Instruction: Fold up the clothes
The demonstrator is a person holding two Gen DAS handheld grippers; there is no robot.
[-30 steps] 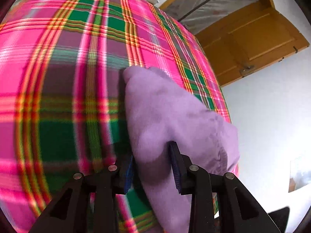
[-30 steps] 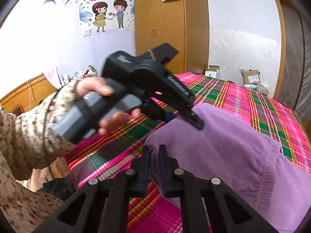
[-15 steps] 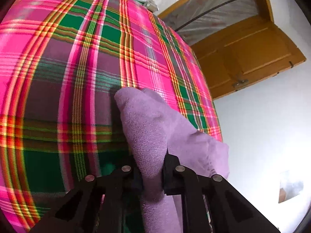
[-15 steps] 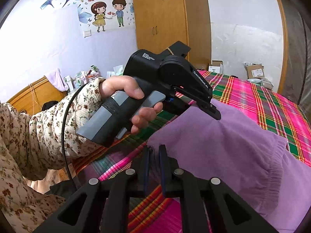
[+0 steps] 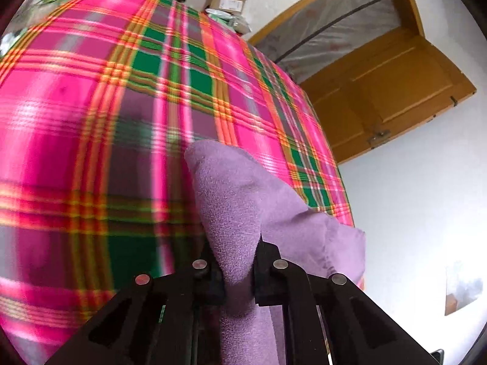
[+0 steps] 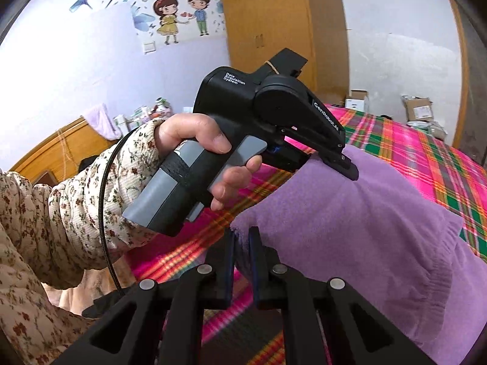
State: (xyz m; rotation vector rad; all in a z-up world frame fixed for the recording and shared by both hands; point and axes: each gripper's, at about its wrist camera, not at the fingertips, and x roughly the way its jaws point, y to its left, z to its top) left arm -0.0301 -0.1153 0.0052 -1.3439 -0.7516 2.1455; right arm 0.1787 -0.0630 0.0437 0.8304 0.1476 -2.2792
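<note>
Purple garment (image 6: 350,231) pinched by both tongs: left tongs (image 5: 239,269), right tongs (image 6: 242,248). Thin edge bites; slip risked if pulled taut, fold dropped crooked onto plaid bed (image 5: 91,121).

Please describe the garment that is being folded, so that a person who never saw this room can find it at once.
Look at the bed with the pink and green plaid blanket. On it lies the purple fleece garment, with the left gripper and the right gripper each clamped on an edge. It is the only plain, single-coloured cloth on the checked blanket.
</note>
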